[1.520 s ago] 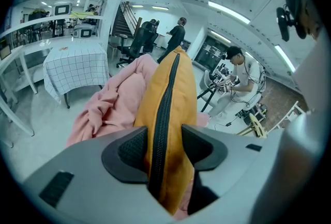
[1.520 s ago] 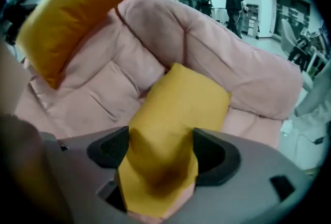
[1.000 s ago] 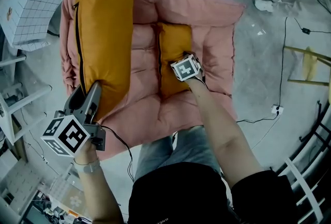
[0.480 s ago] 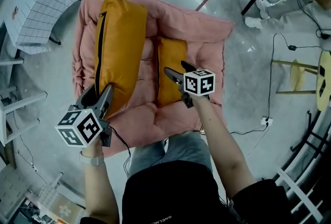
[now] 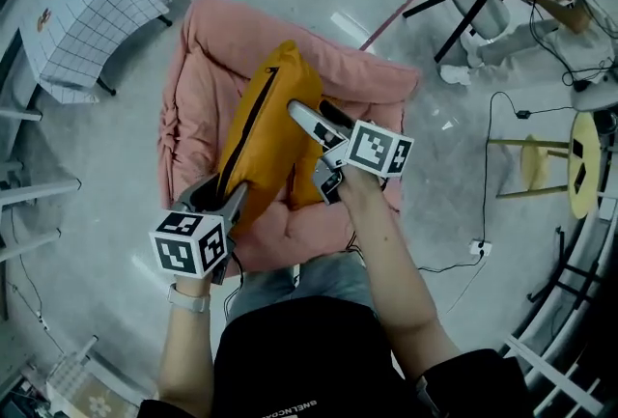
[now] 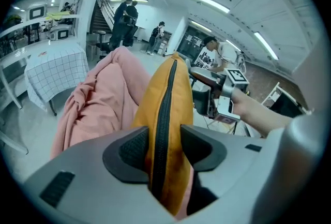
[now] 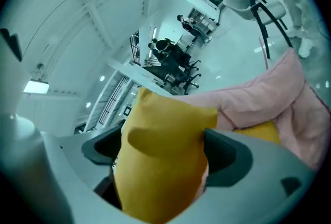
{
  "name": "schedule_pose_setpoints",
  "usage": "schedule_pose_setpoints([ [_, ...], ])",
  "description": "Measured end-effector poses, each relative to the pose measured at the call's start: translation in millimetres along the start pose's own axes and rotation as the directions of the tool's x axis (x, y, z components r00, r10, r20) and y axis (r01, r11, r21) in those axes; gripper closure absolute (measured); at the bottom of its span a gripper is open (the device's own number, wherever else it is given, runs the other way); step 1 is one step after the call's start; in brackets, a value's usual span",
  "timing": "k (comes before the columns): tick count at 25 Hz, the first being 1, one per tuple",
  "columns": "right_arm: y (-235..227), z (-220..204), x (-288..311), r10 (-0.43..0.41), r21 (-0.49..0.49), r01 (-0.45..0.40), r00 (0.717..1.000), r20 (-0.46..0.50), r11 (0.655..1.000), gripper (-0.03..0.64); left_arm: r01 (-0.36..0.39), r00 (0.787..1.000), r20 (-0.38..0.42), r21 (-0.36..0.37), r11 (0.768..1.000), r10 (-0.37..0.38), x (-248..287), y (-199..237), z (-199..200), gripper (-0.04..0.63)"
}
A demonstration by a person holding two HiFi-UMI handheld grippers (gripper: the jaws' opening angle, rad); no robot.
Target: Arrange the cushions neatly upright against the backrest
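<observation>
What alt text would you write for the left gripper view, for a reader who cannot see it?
The left claw is clamped on the zipper edge of an orange cushion. A pink padded seat lies behind it at left. At right, a hand holds the right claw, whose jaws are opening with the same cushion between them.

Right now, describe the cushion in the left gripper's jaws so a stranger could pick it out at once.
Find the pink padded floor sofa. Tilted up over its seat, one end clamped in the jaws of the left gripper, is the large orange fabric cushion. Unlike the smaller orange cushion lying beside it, it is long and has a black zipper down its edge.
</observation>
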State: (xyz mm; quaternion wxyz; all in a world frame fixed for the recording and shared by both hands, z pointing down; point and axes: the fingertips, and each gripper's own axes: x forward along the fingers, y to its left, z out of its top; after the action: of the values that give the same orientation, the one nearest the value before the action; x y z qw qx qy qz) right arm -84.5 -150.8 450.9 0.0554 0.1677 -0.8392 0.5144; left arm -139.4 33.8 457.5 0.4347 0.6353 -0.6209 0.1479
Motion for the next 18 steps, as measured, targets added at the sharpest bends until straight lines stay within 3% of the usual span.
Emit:
schedule_pose_setpoints([
  [6,0.4,-21.7,-16.3,-0.069,0.048,0.068,0.997,0.021,0.997,0.155,0.034,0.999,0.004,0.055,0.998,-0.034,-15.4,-17.3,-19.1,0.408],
  [11,13.0,-27.7,-41.0,-0.116,0.024,0.114,0.992,0.053,0.993,0.274,0.076,0.997,0.014,0.094,0.993,-0.077,-26.7,-31.2,-26.8,0.416],
  [18,7.1,0.6,-93.6,-0.221,-0.058,0.226,0.972,0.085,0.972,0.302,0.198,0.979,0.037,0.037,0.979,-0.2,-9.3,-83.6,-30.2,0.417],
])
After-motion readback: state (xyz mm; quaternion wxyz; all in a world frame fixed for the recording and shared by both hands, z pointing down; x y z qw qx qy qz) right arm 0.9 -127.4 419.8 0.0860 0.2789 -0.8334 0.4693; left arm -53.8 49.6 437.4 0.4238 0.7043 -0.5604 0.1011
